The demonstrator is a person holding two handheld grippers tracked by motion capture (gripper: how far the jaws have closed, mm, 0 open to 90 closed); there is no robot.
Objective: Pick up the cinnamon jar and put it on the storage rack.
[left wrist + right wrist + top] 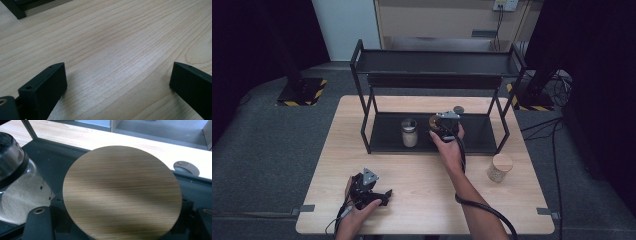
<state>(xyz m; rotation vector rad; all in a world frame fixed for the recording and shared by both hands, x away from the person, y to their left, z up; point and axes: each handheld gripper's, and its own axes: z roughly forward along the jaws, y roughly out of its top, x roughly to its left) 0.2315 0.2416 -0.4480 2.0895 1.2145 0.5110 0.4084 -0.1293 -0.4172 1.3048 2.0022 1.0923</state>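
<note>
A jar with a round wooden lid [122,192] stands on the lower shelf of a black two-tier rack [387,134]. My right gripper [120,222] is shut on this jar, one black jaw on each side of it below the lid. From above, the right gripper [441,128] reaches into the shelf's middle, and the jar's lid [433,121] peeks out at its left. Beside it on the left stands a glass jar with a dark lid [409,132], holding pale powder [17,197]. My left gripper [379,195] rests open on the table's front left, jaws wide apart over bare wood [117,85].
A third jar with a wooden lid [500,167] stands on the table right of the rack. A small round disc [186,167] lies on the table behind the rack. The rack's upper shelf [432,62] overhangs the lower one. Cables trail from both grippers.
</note>
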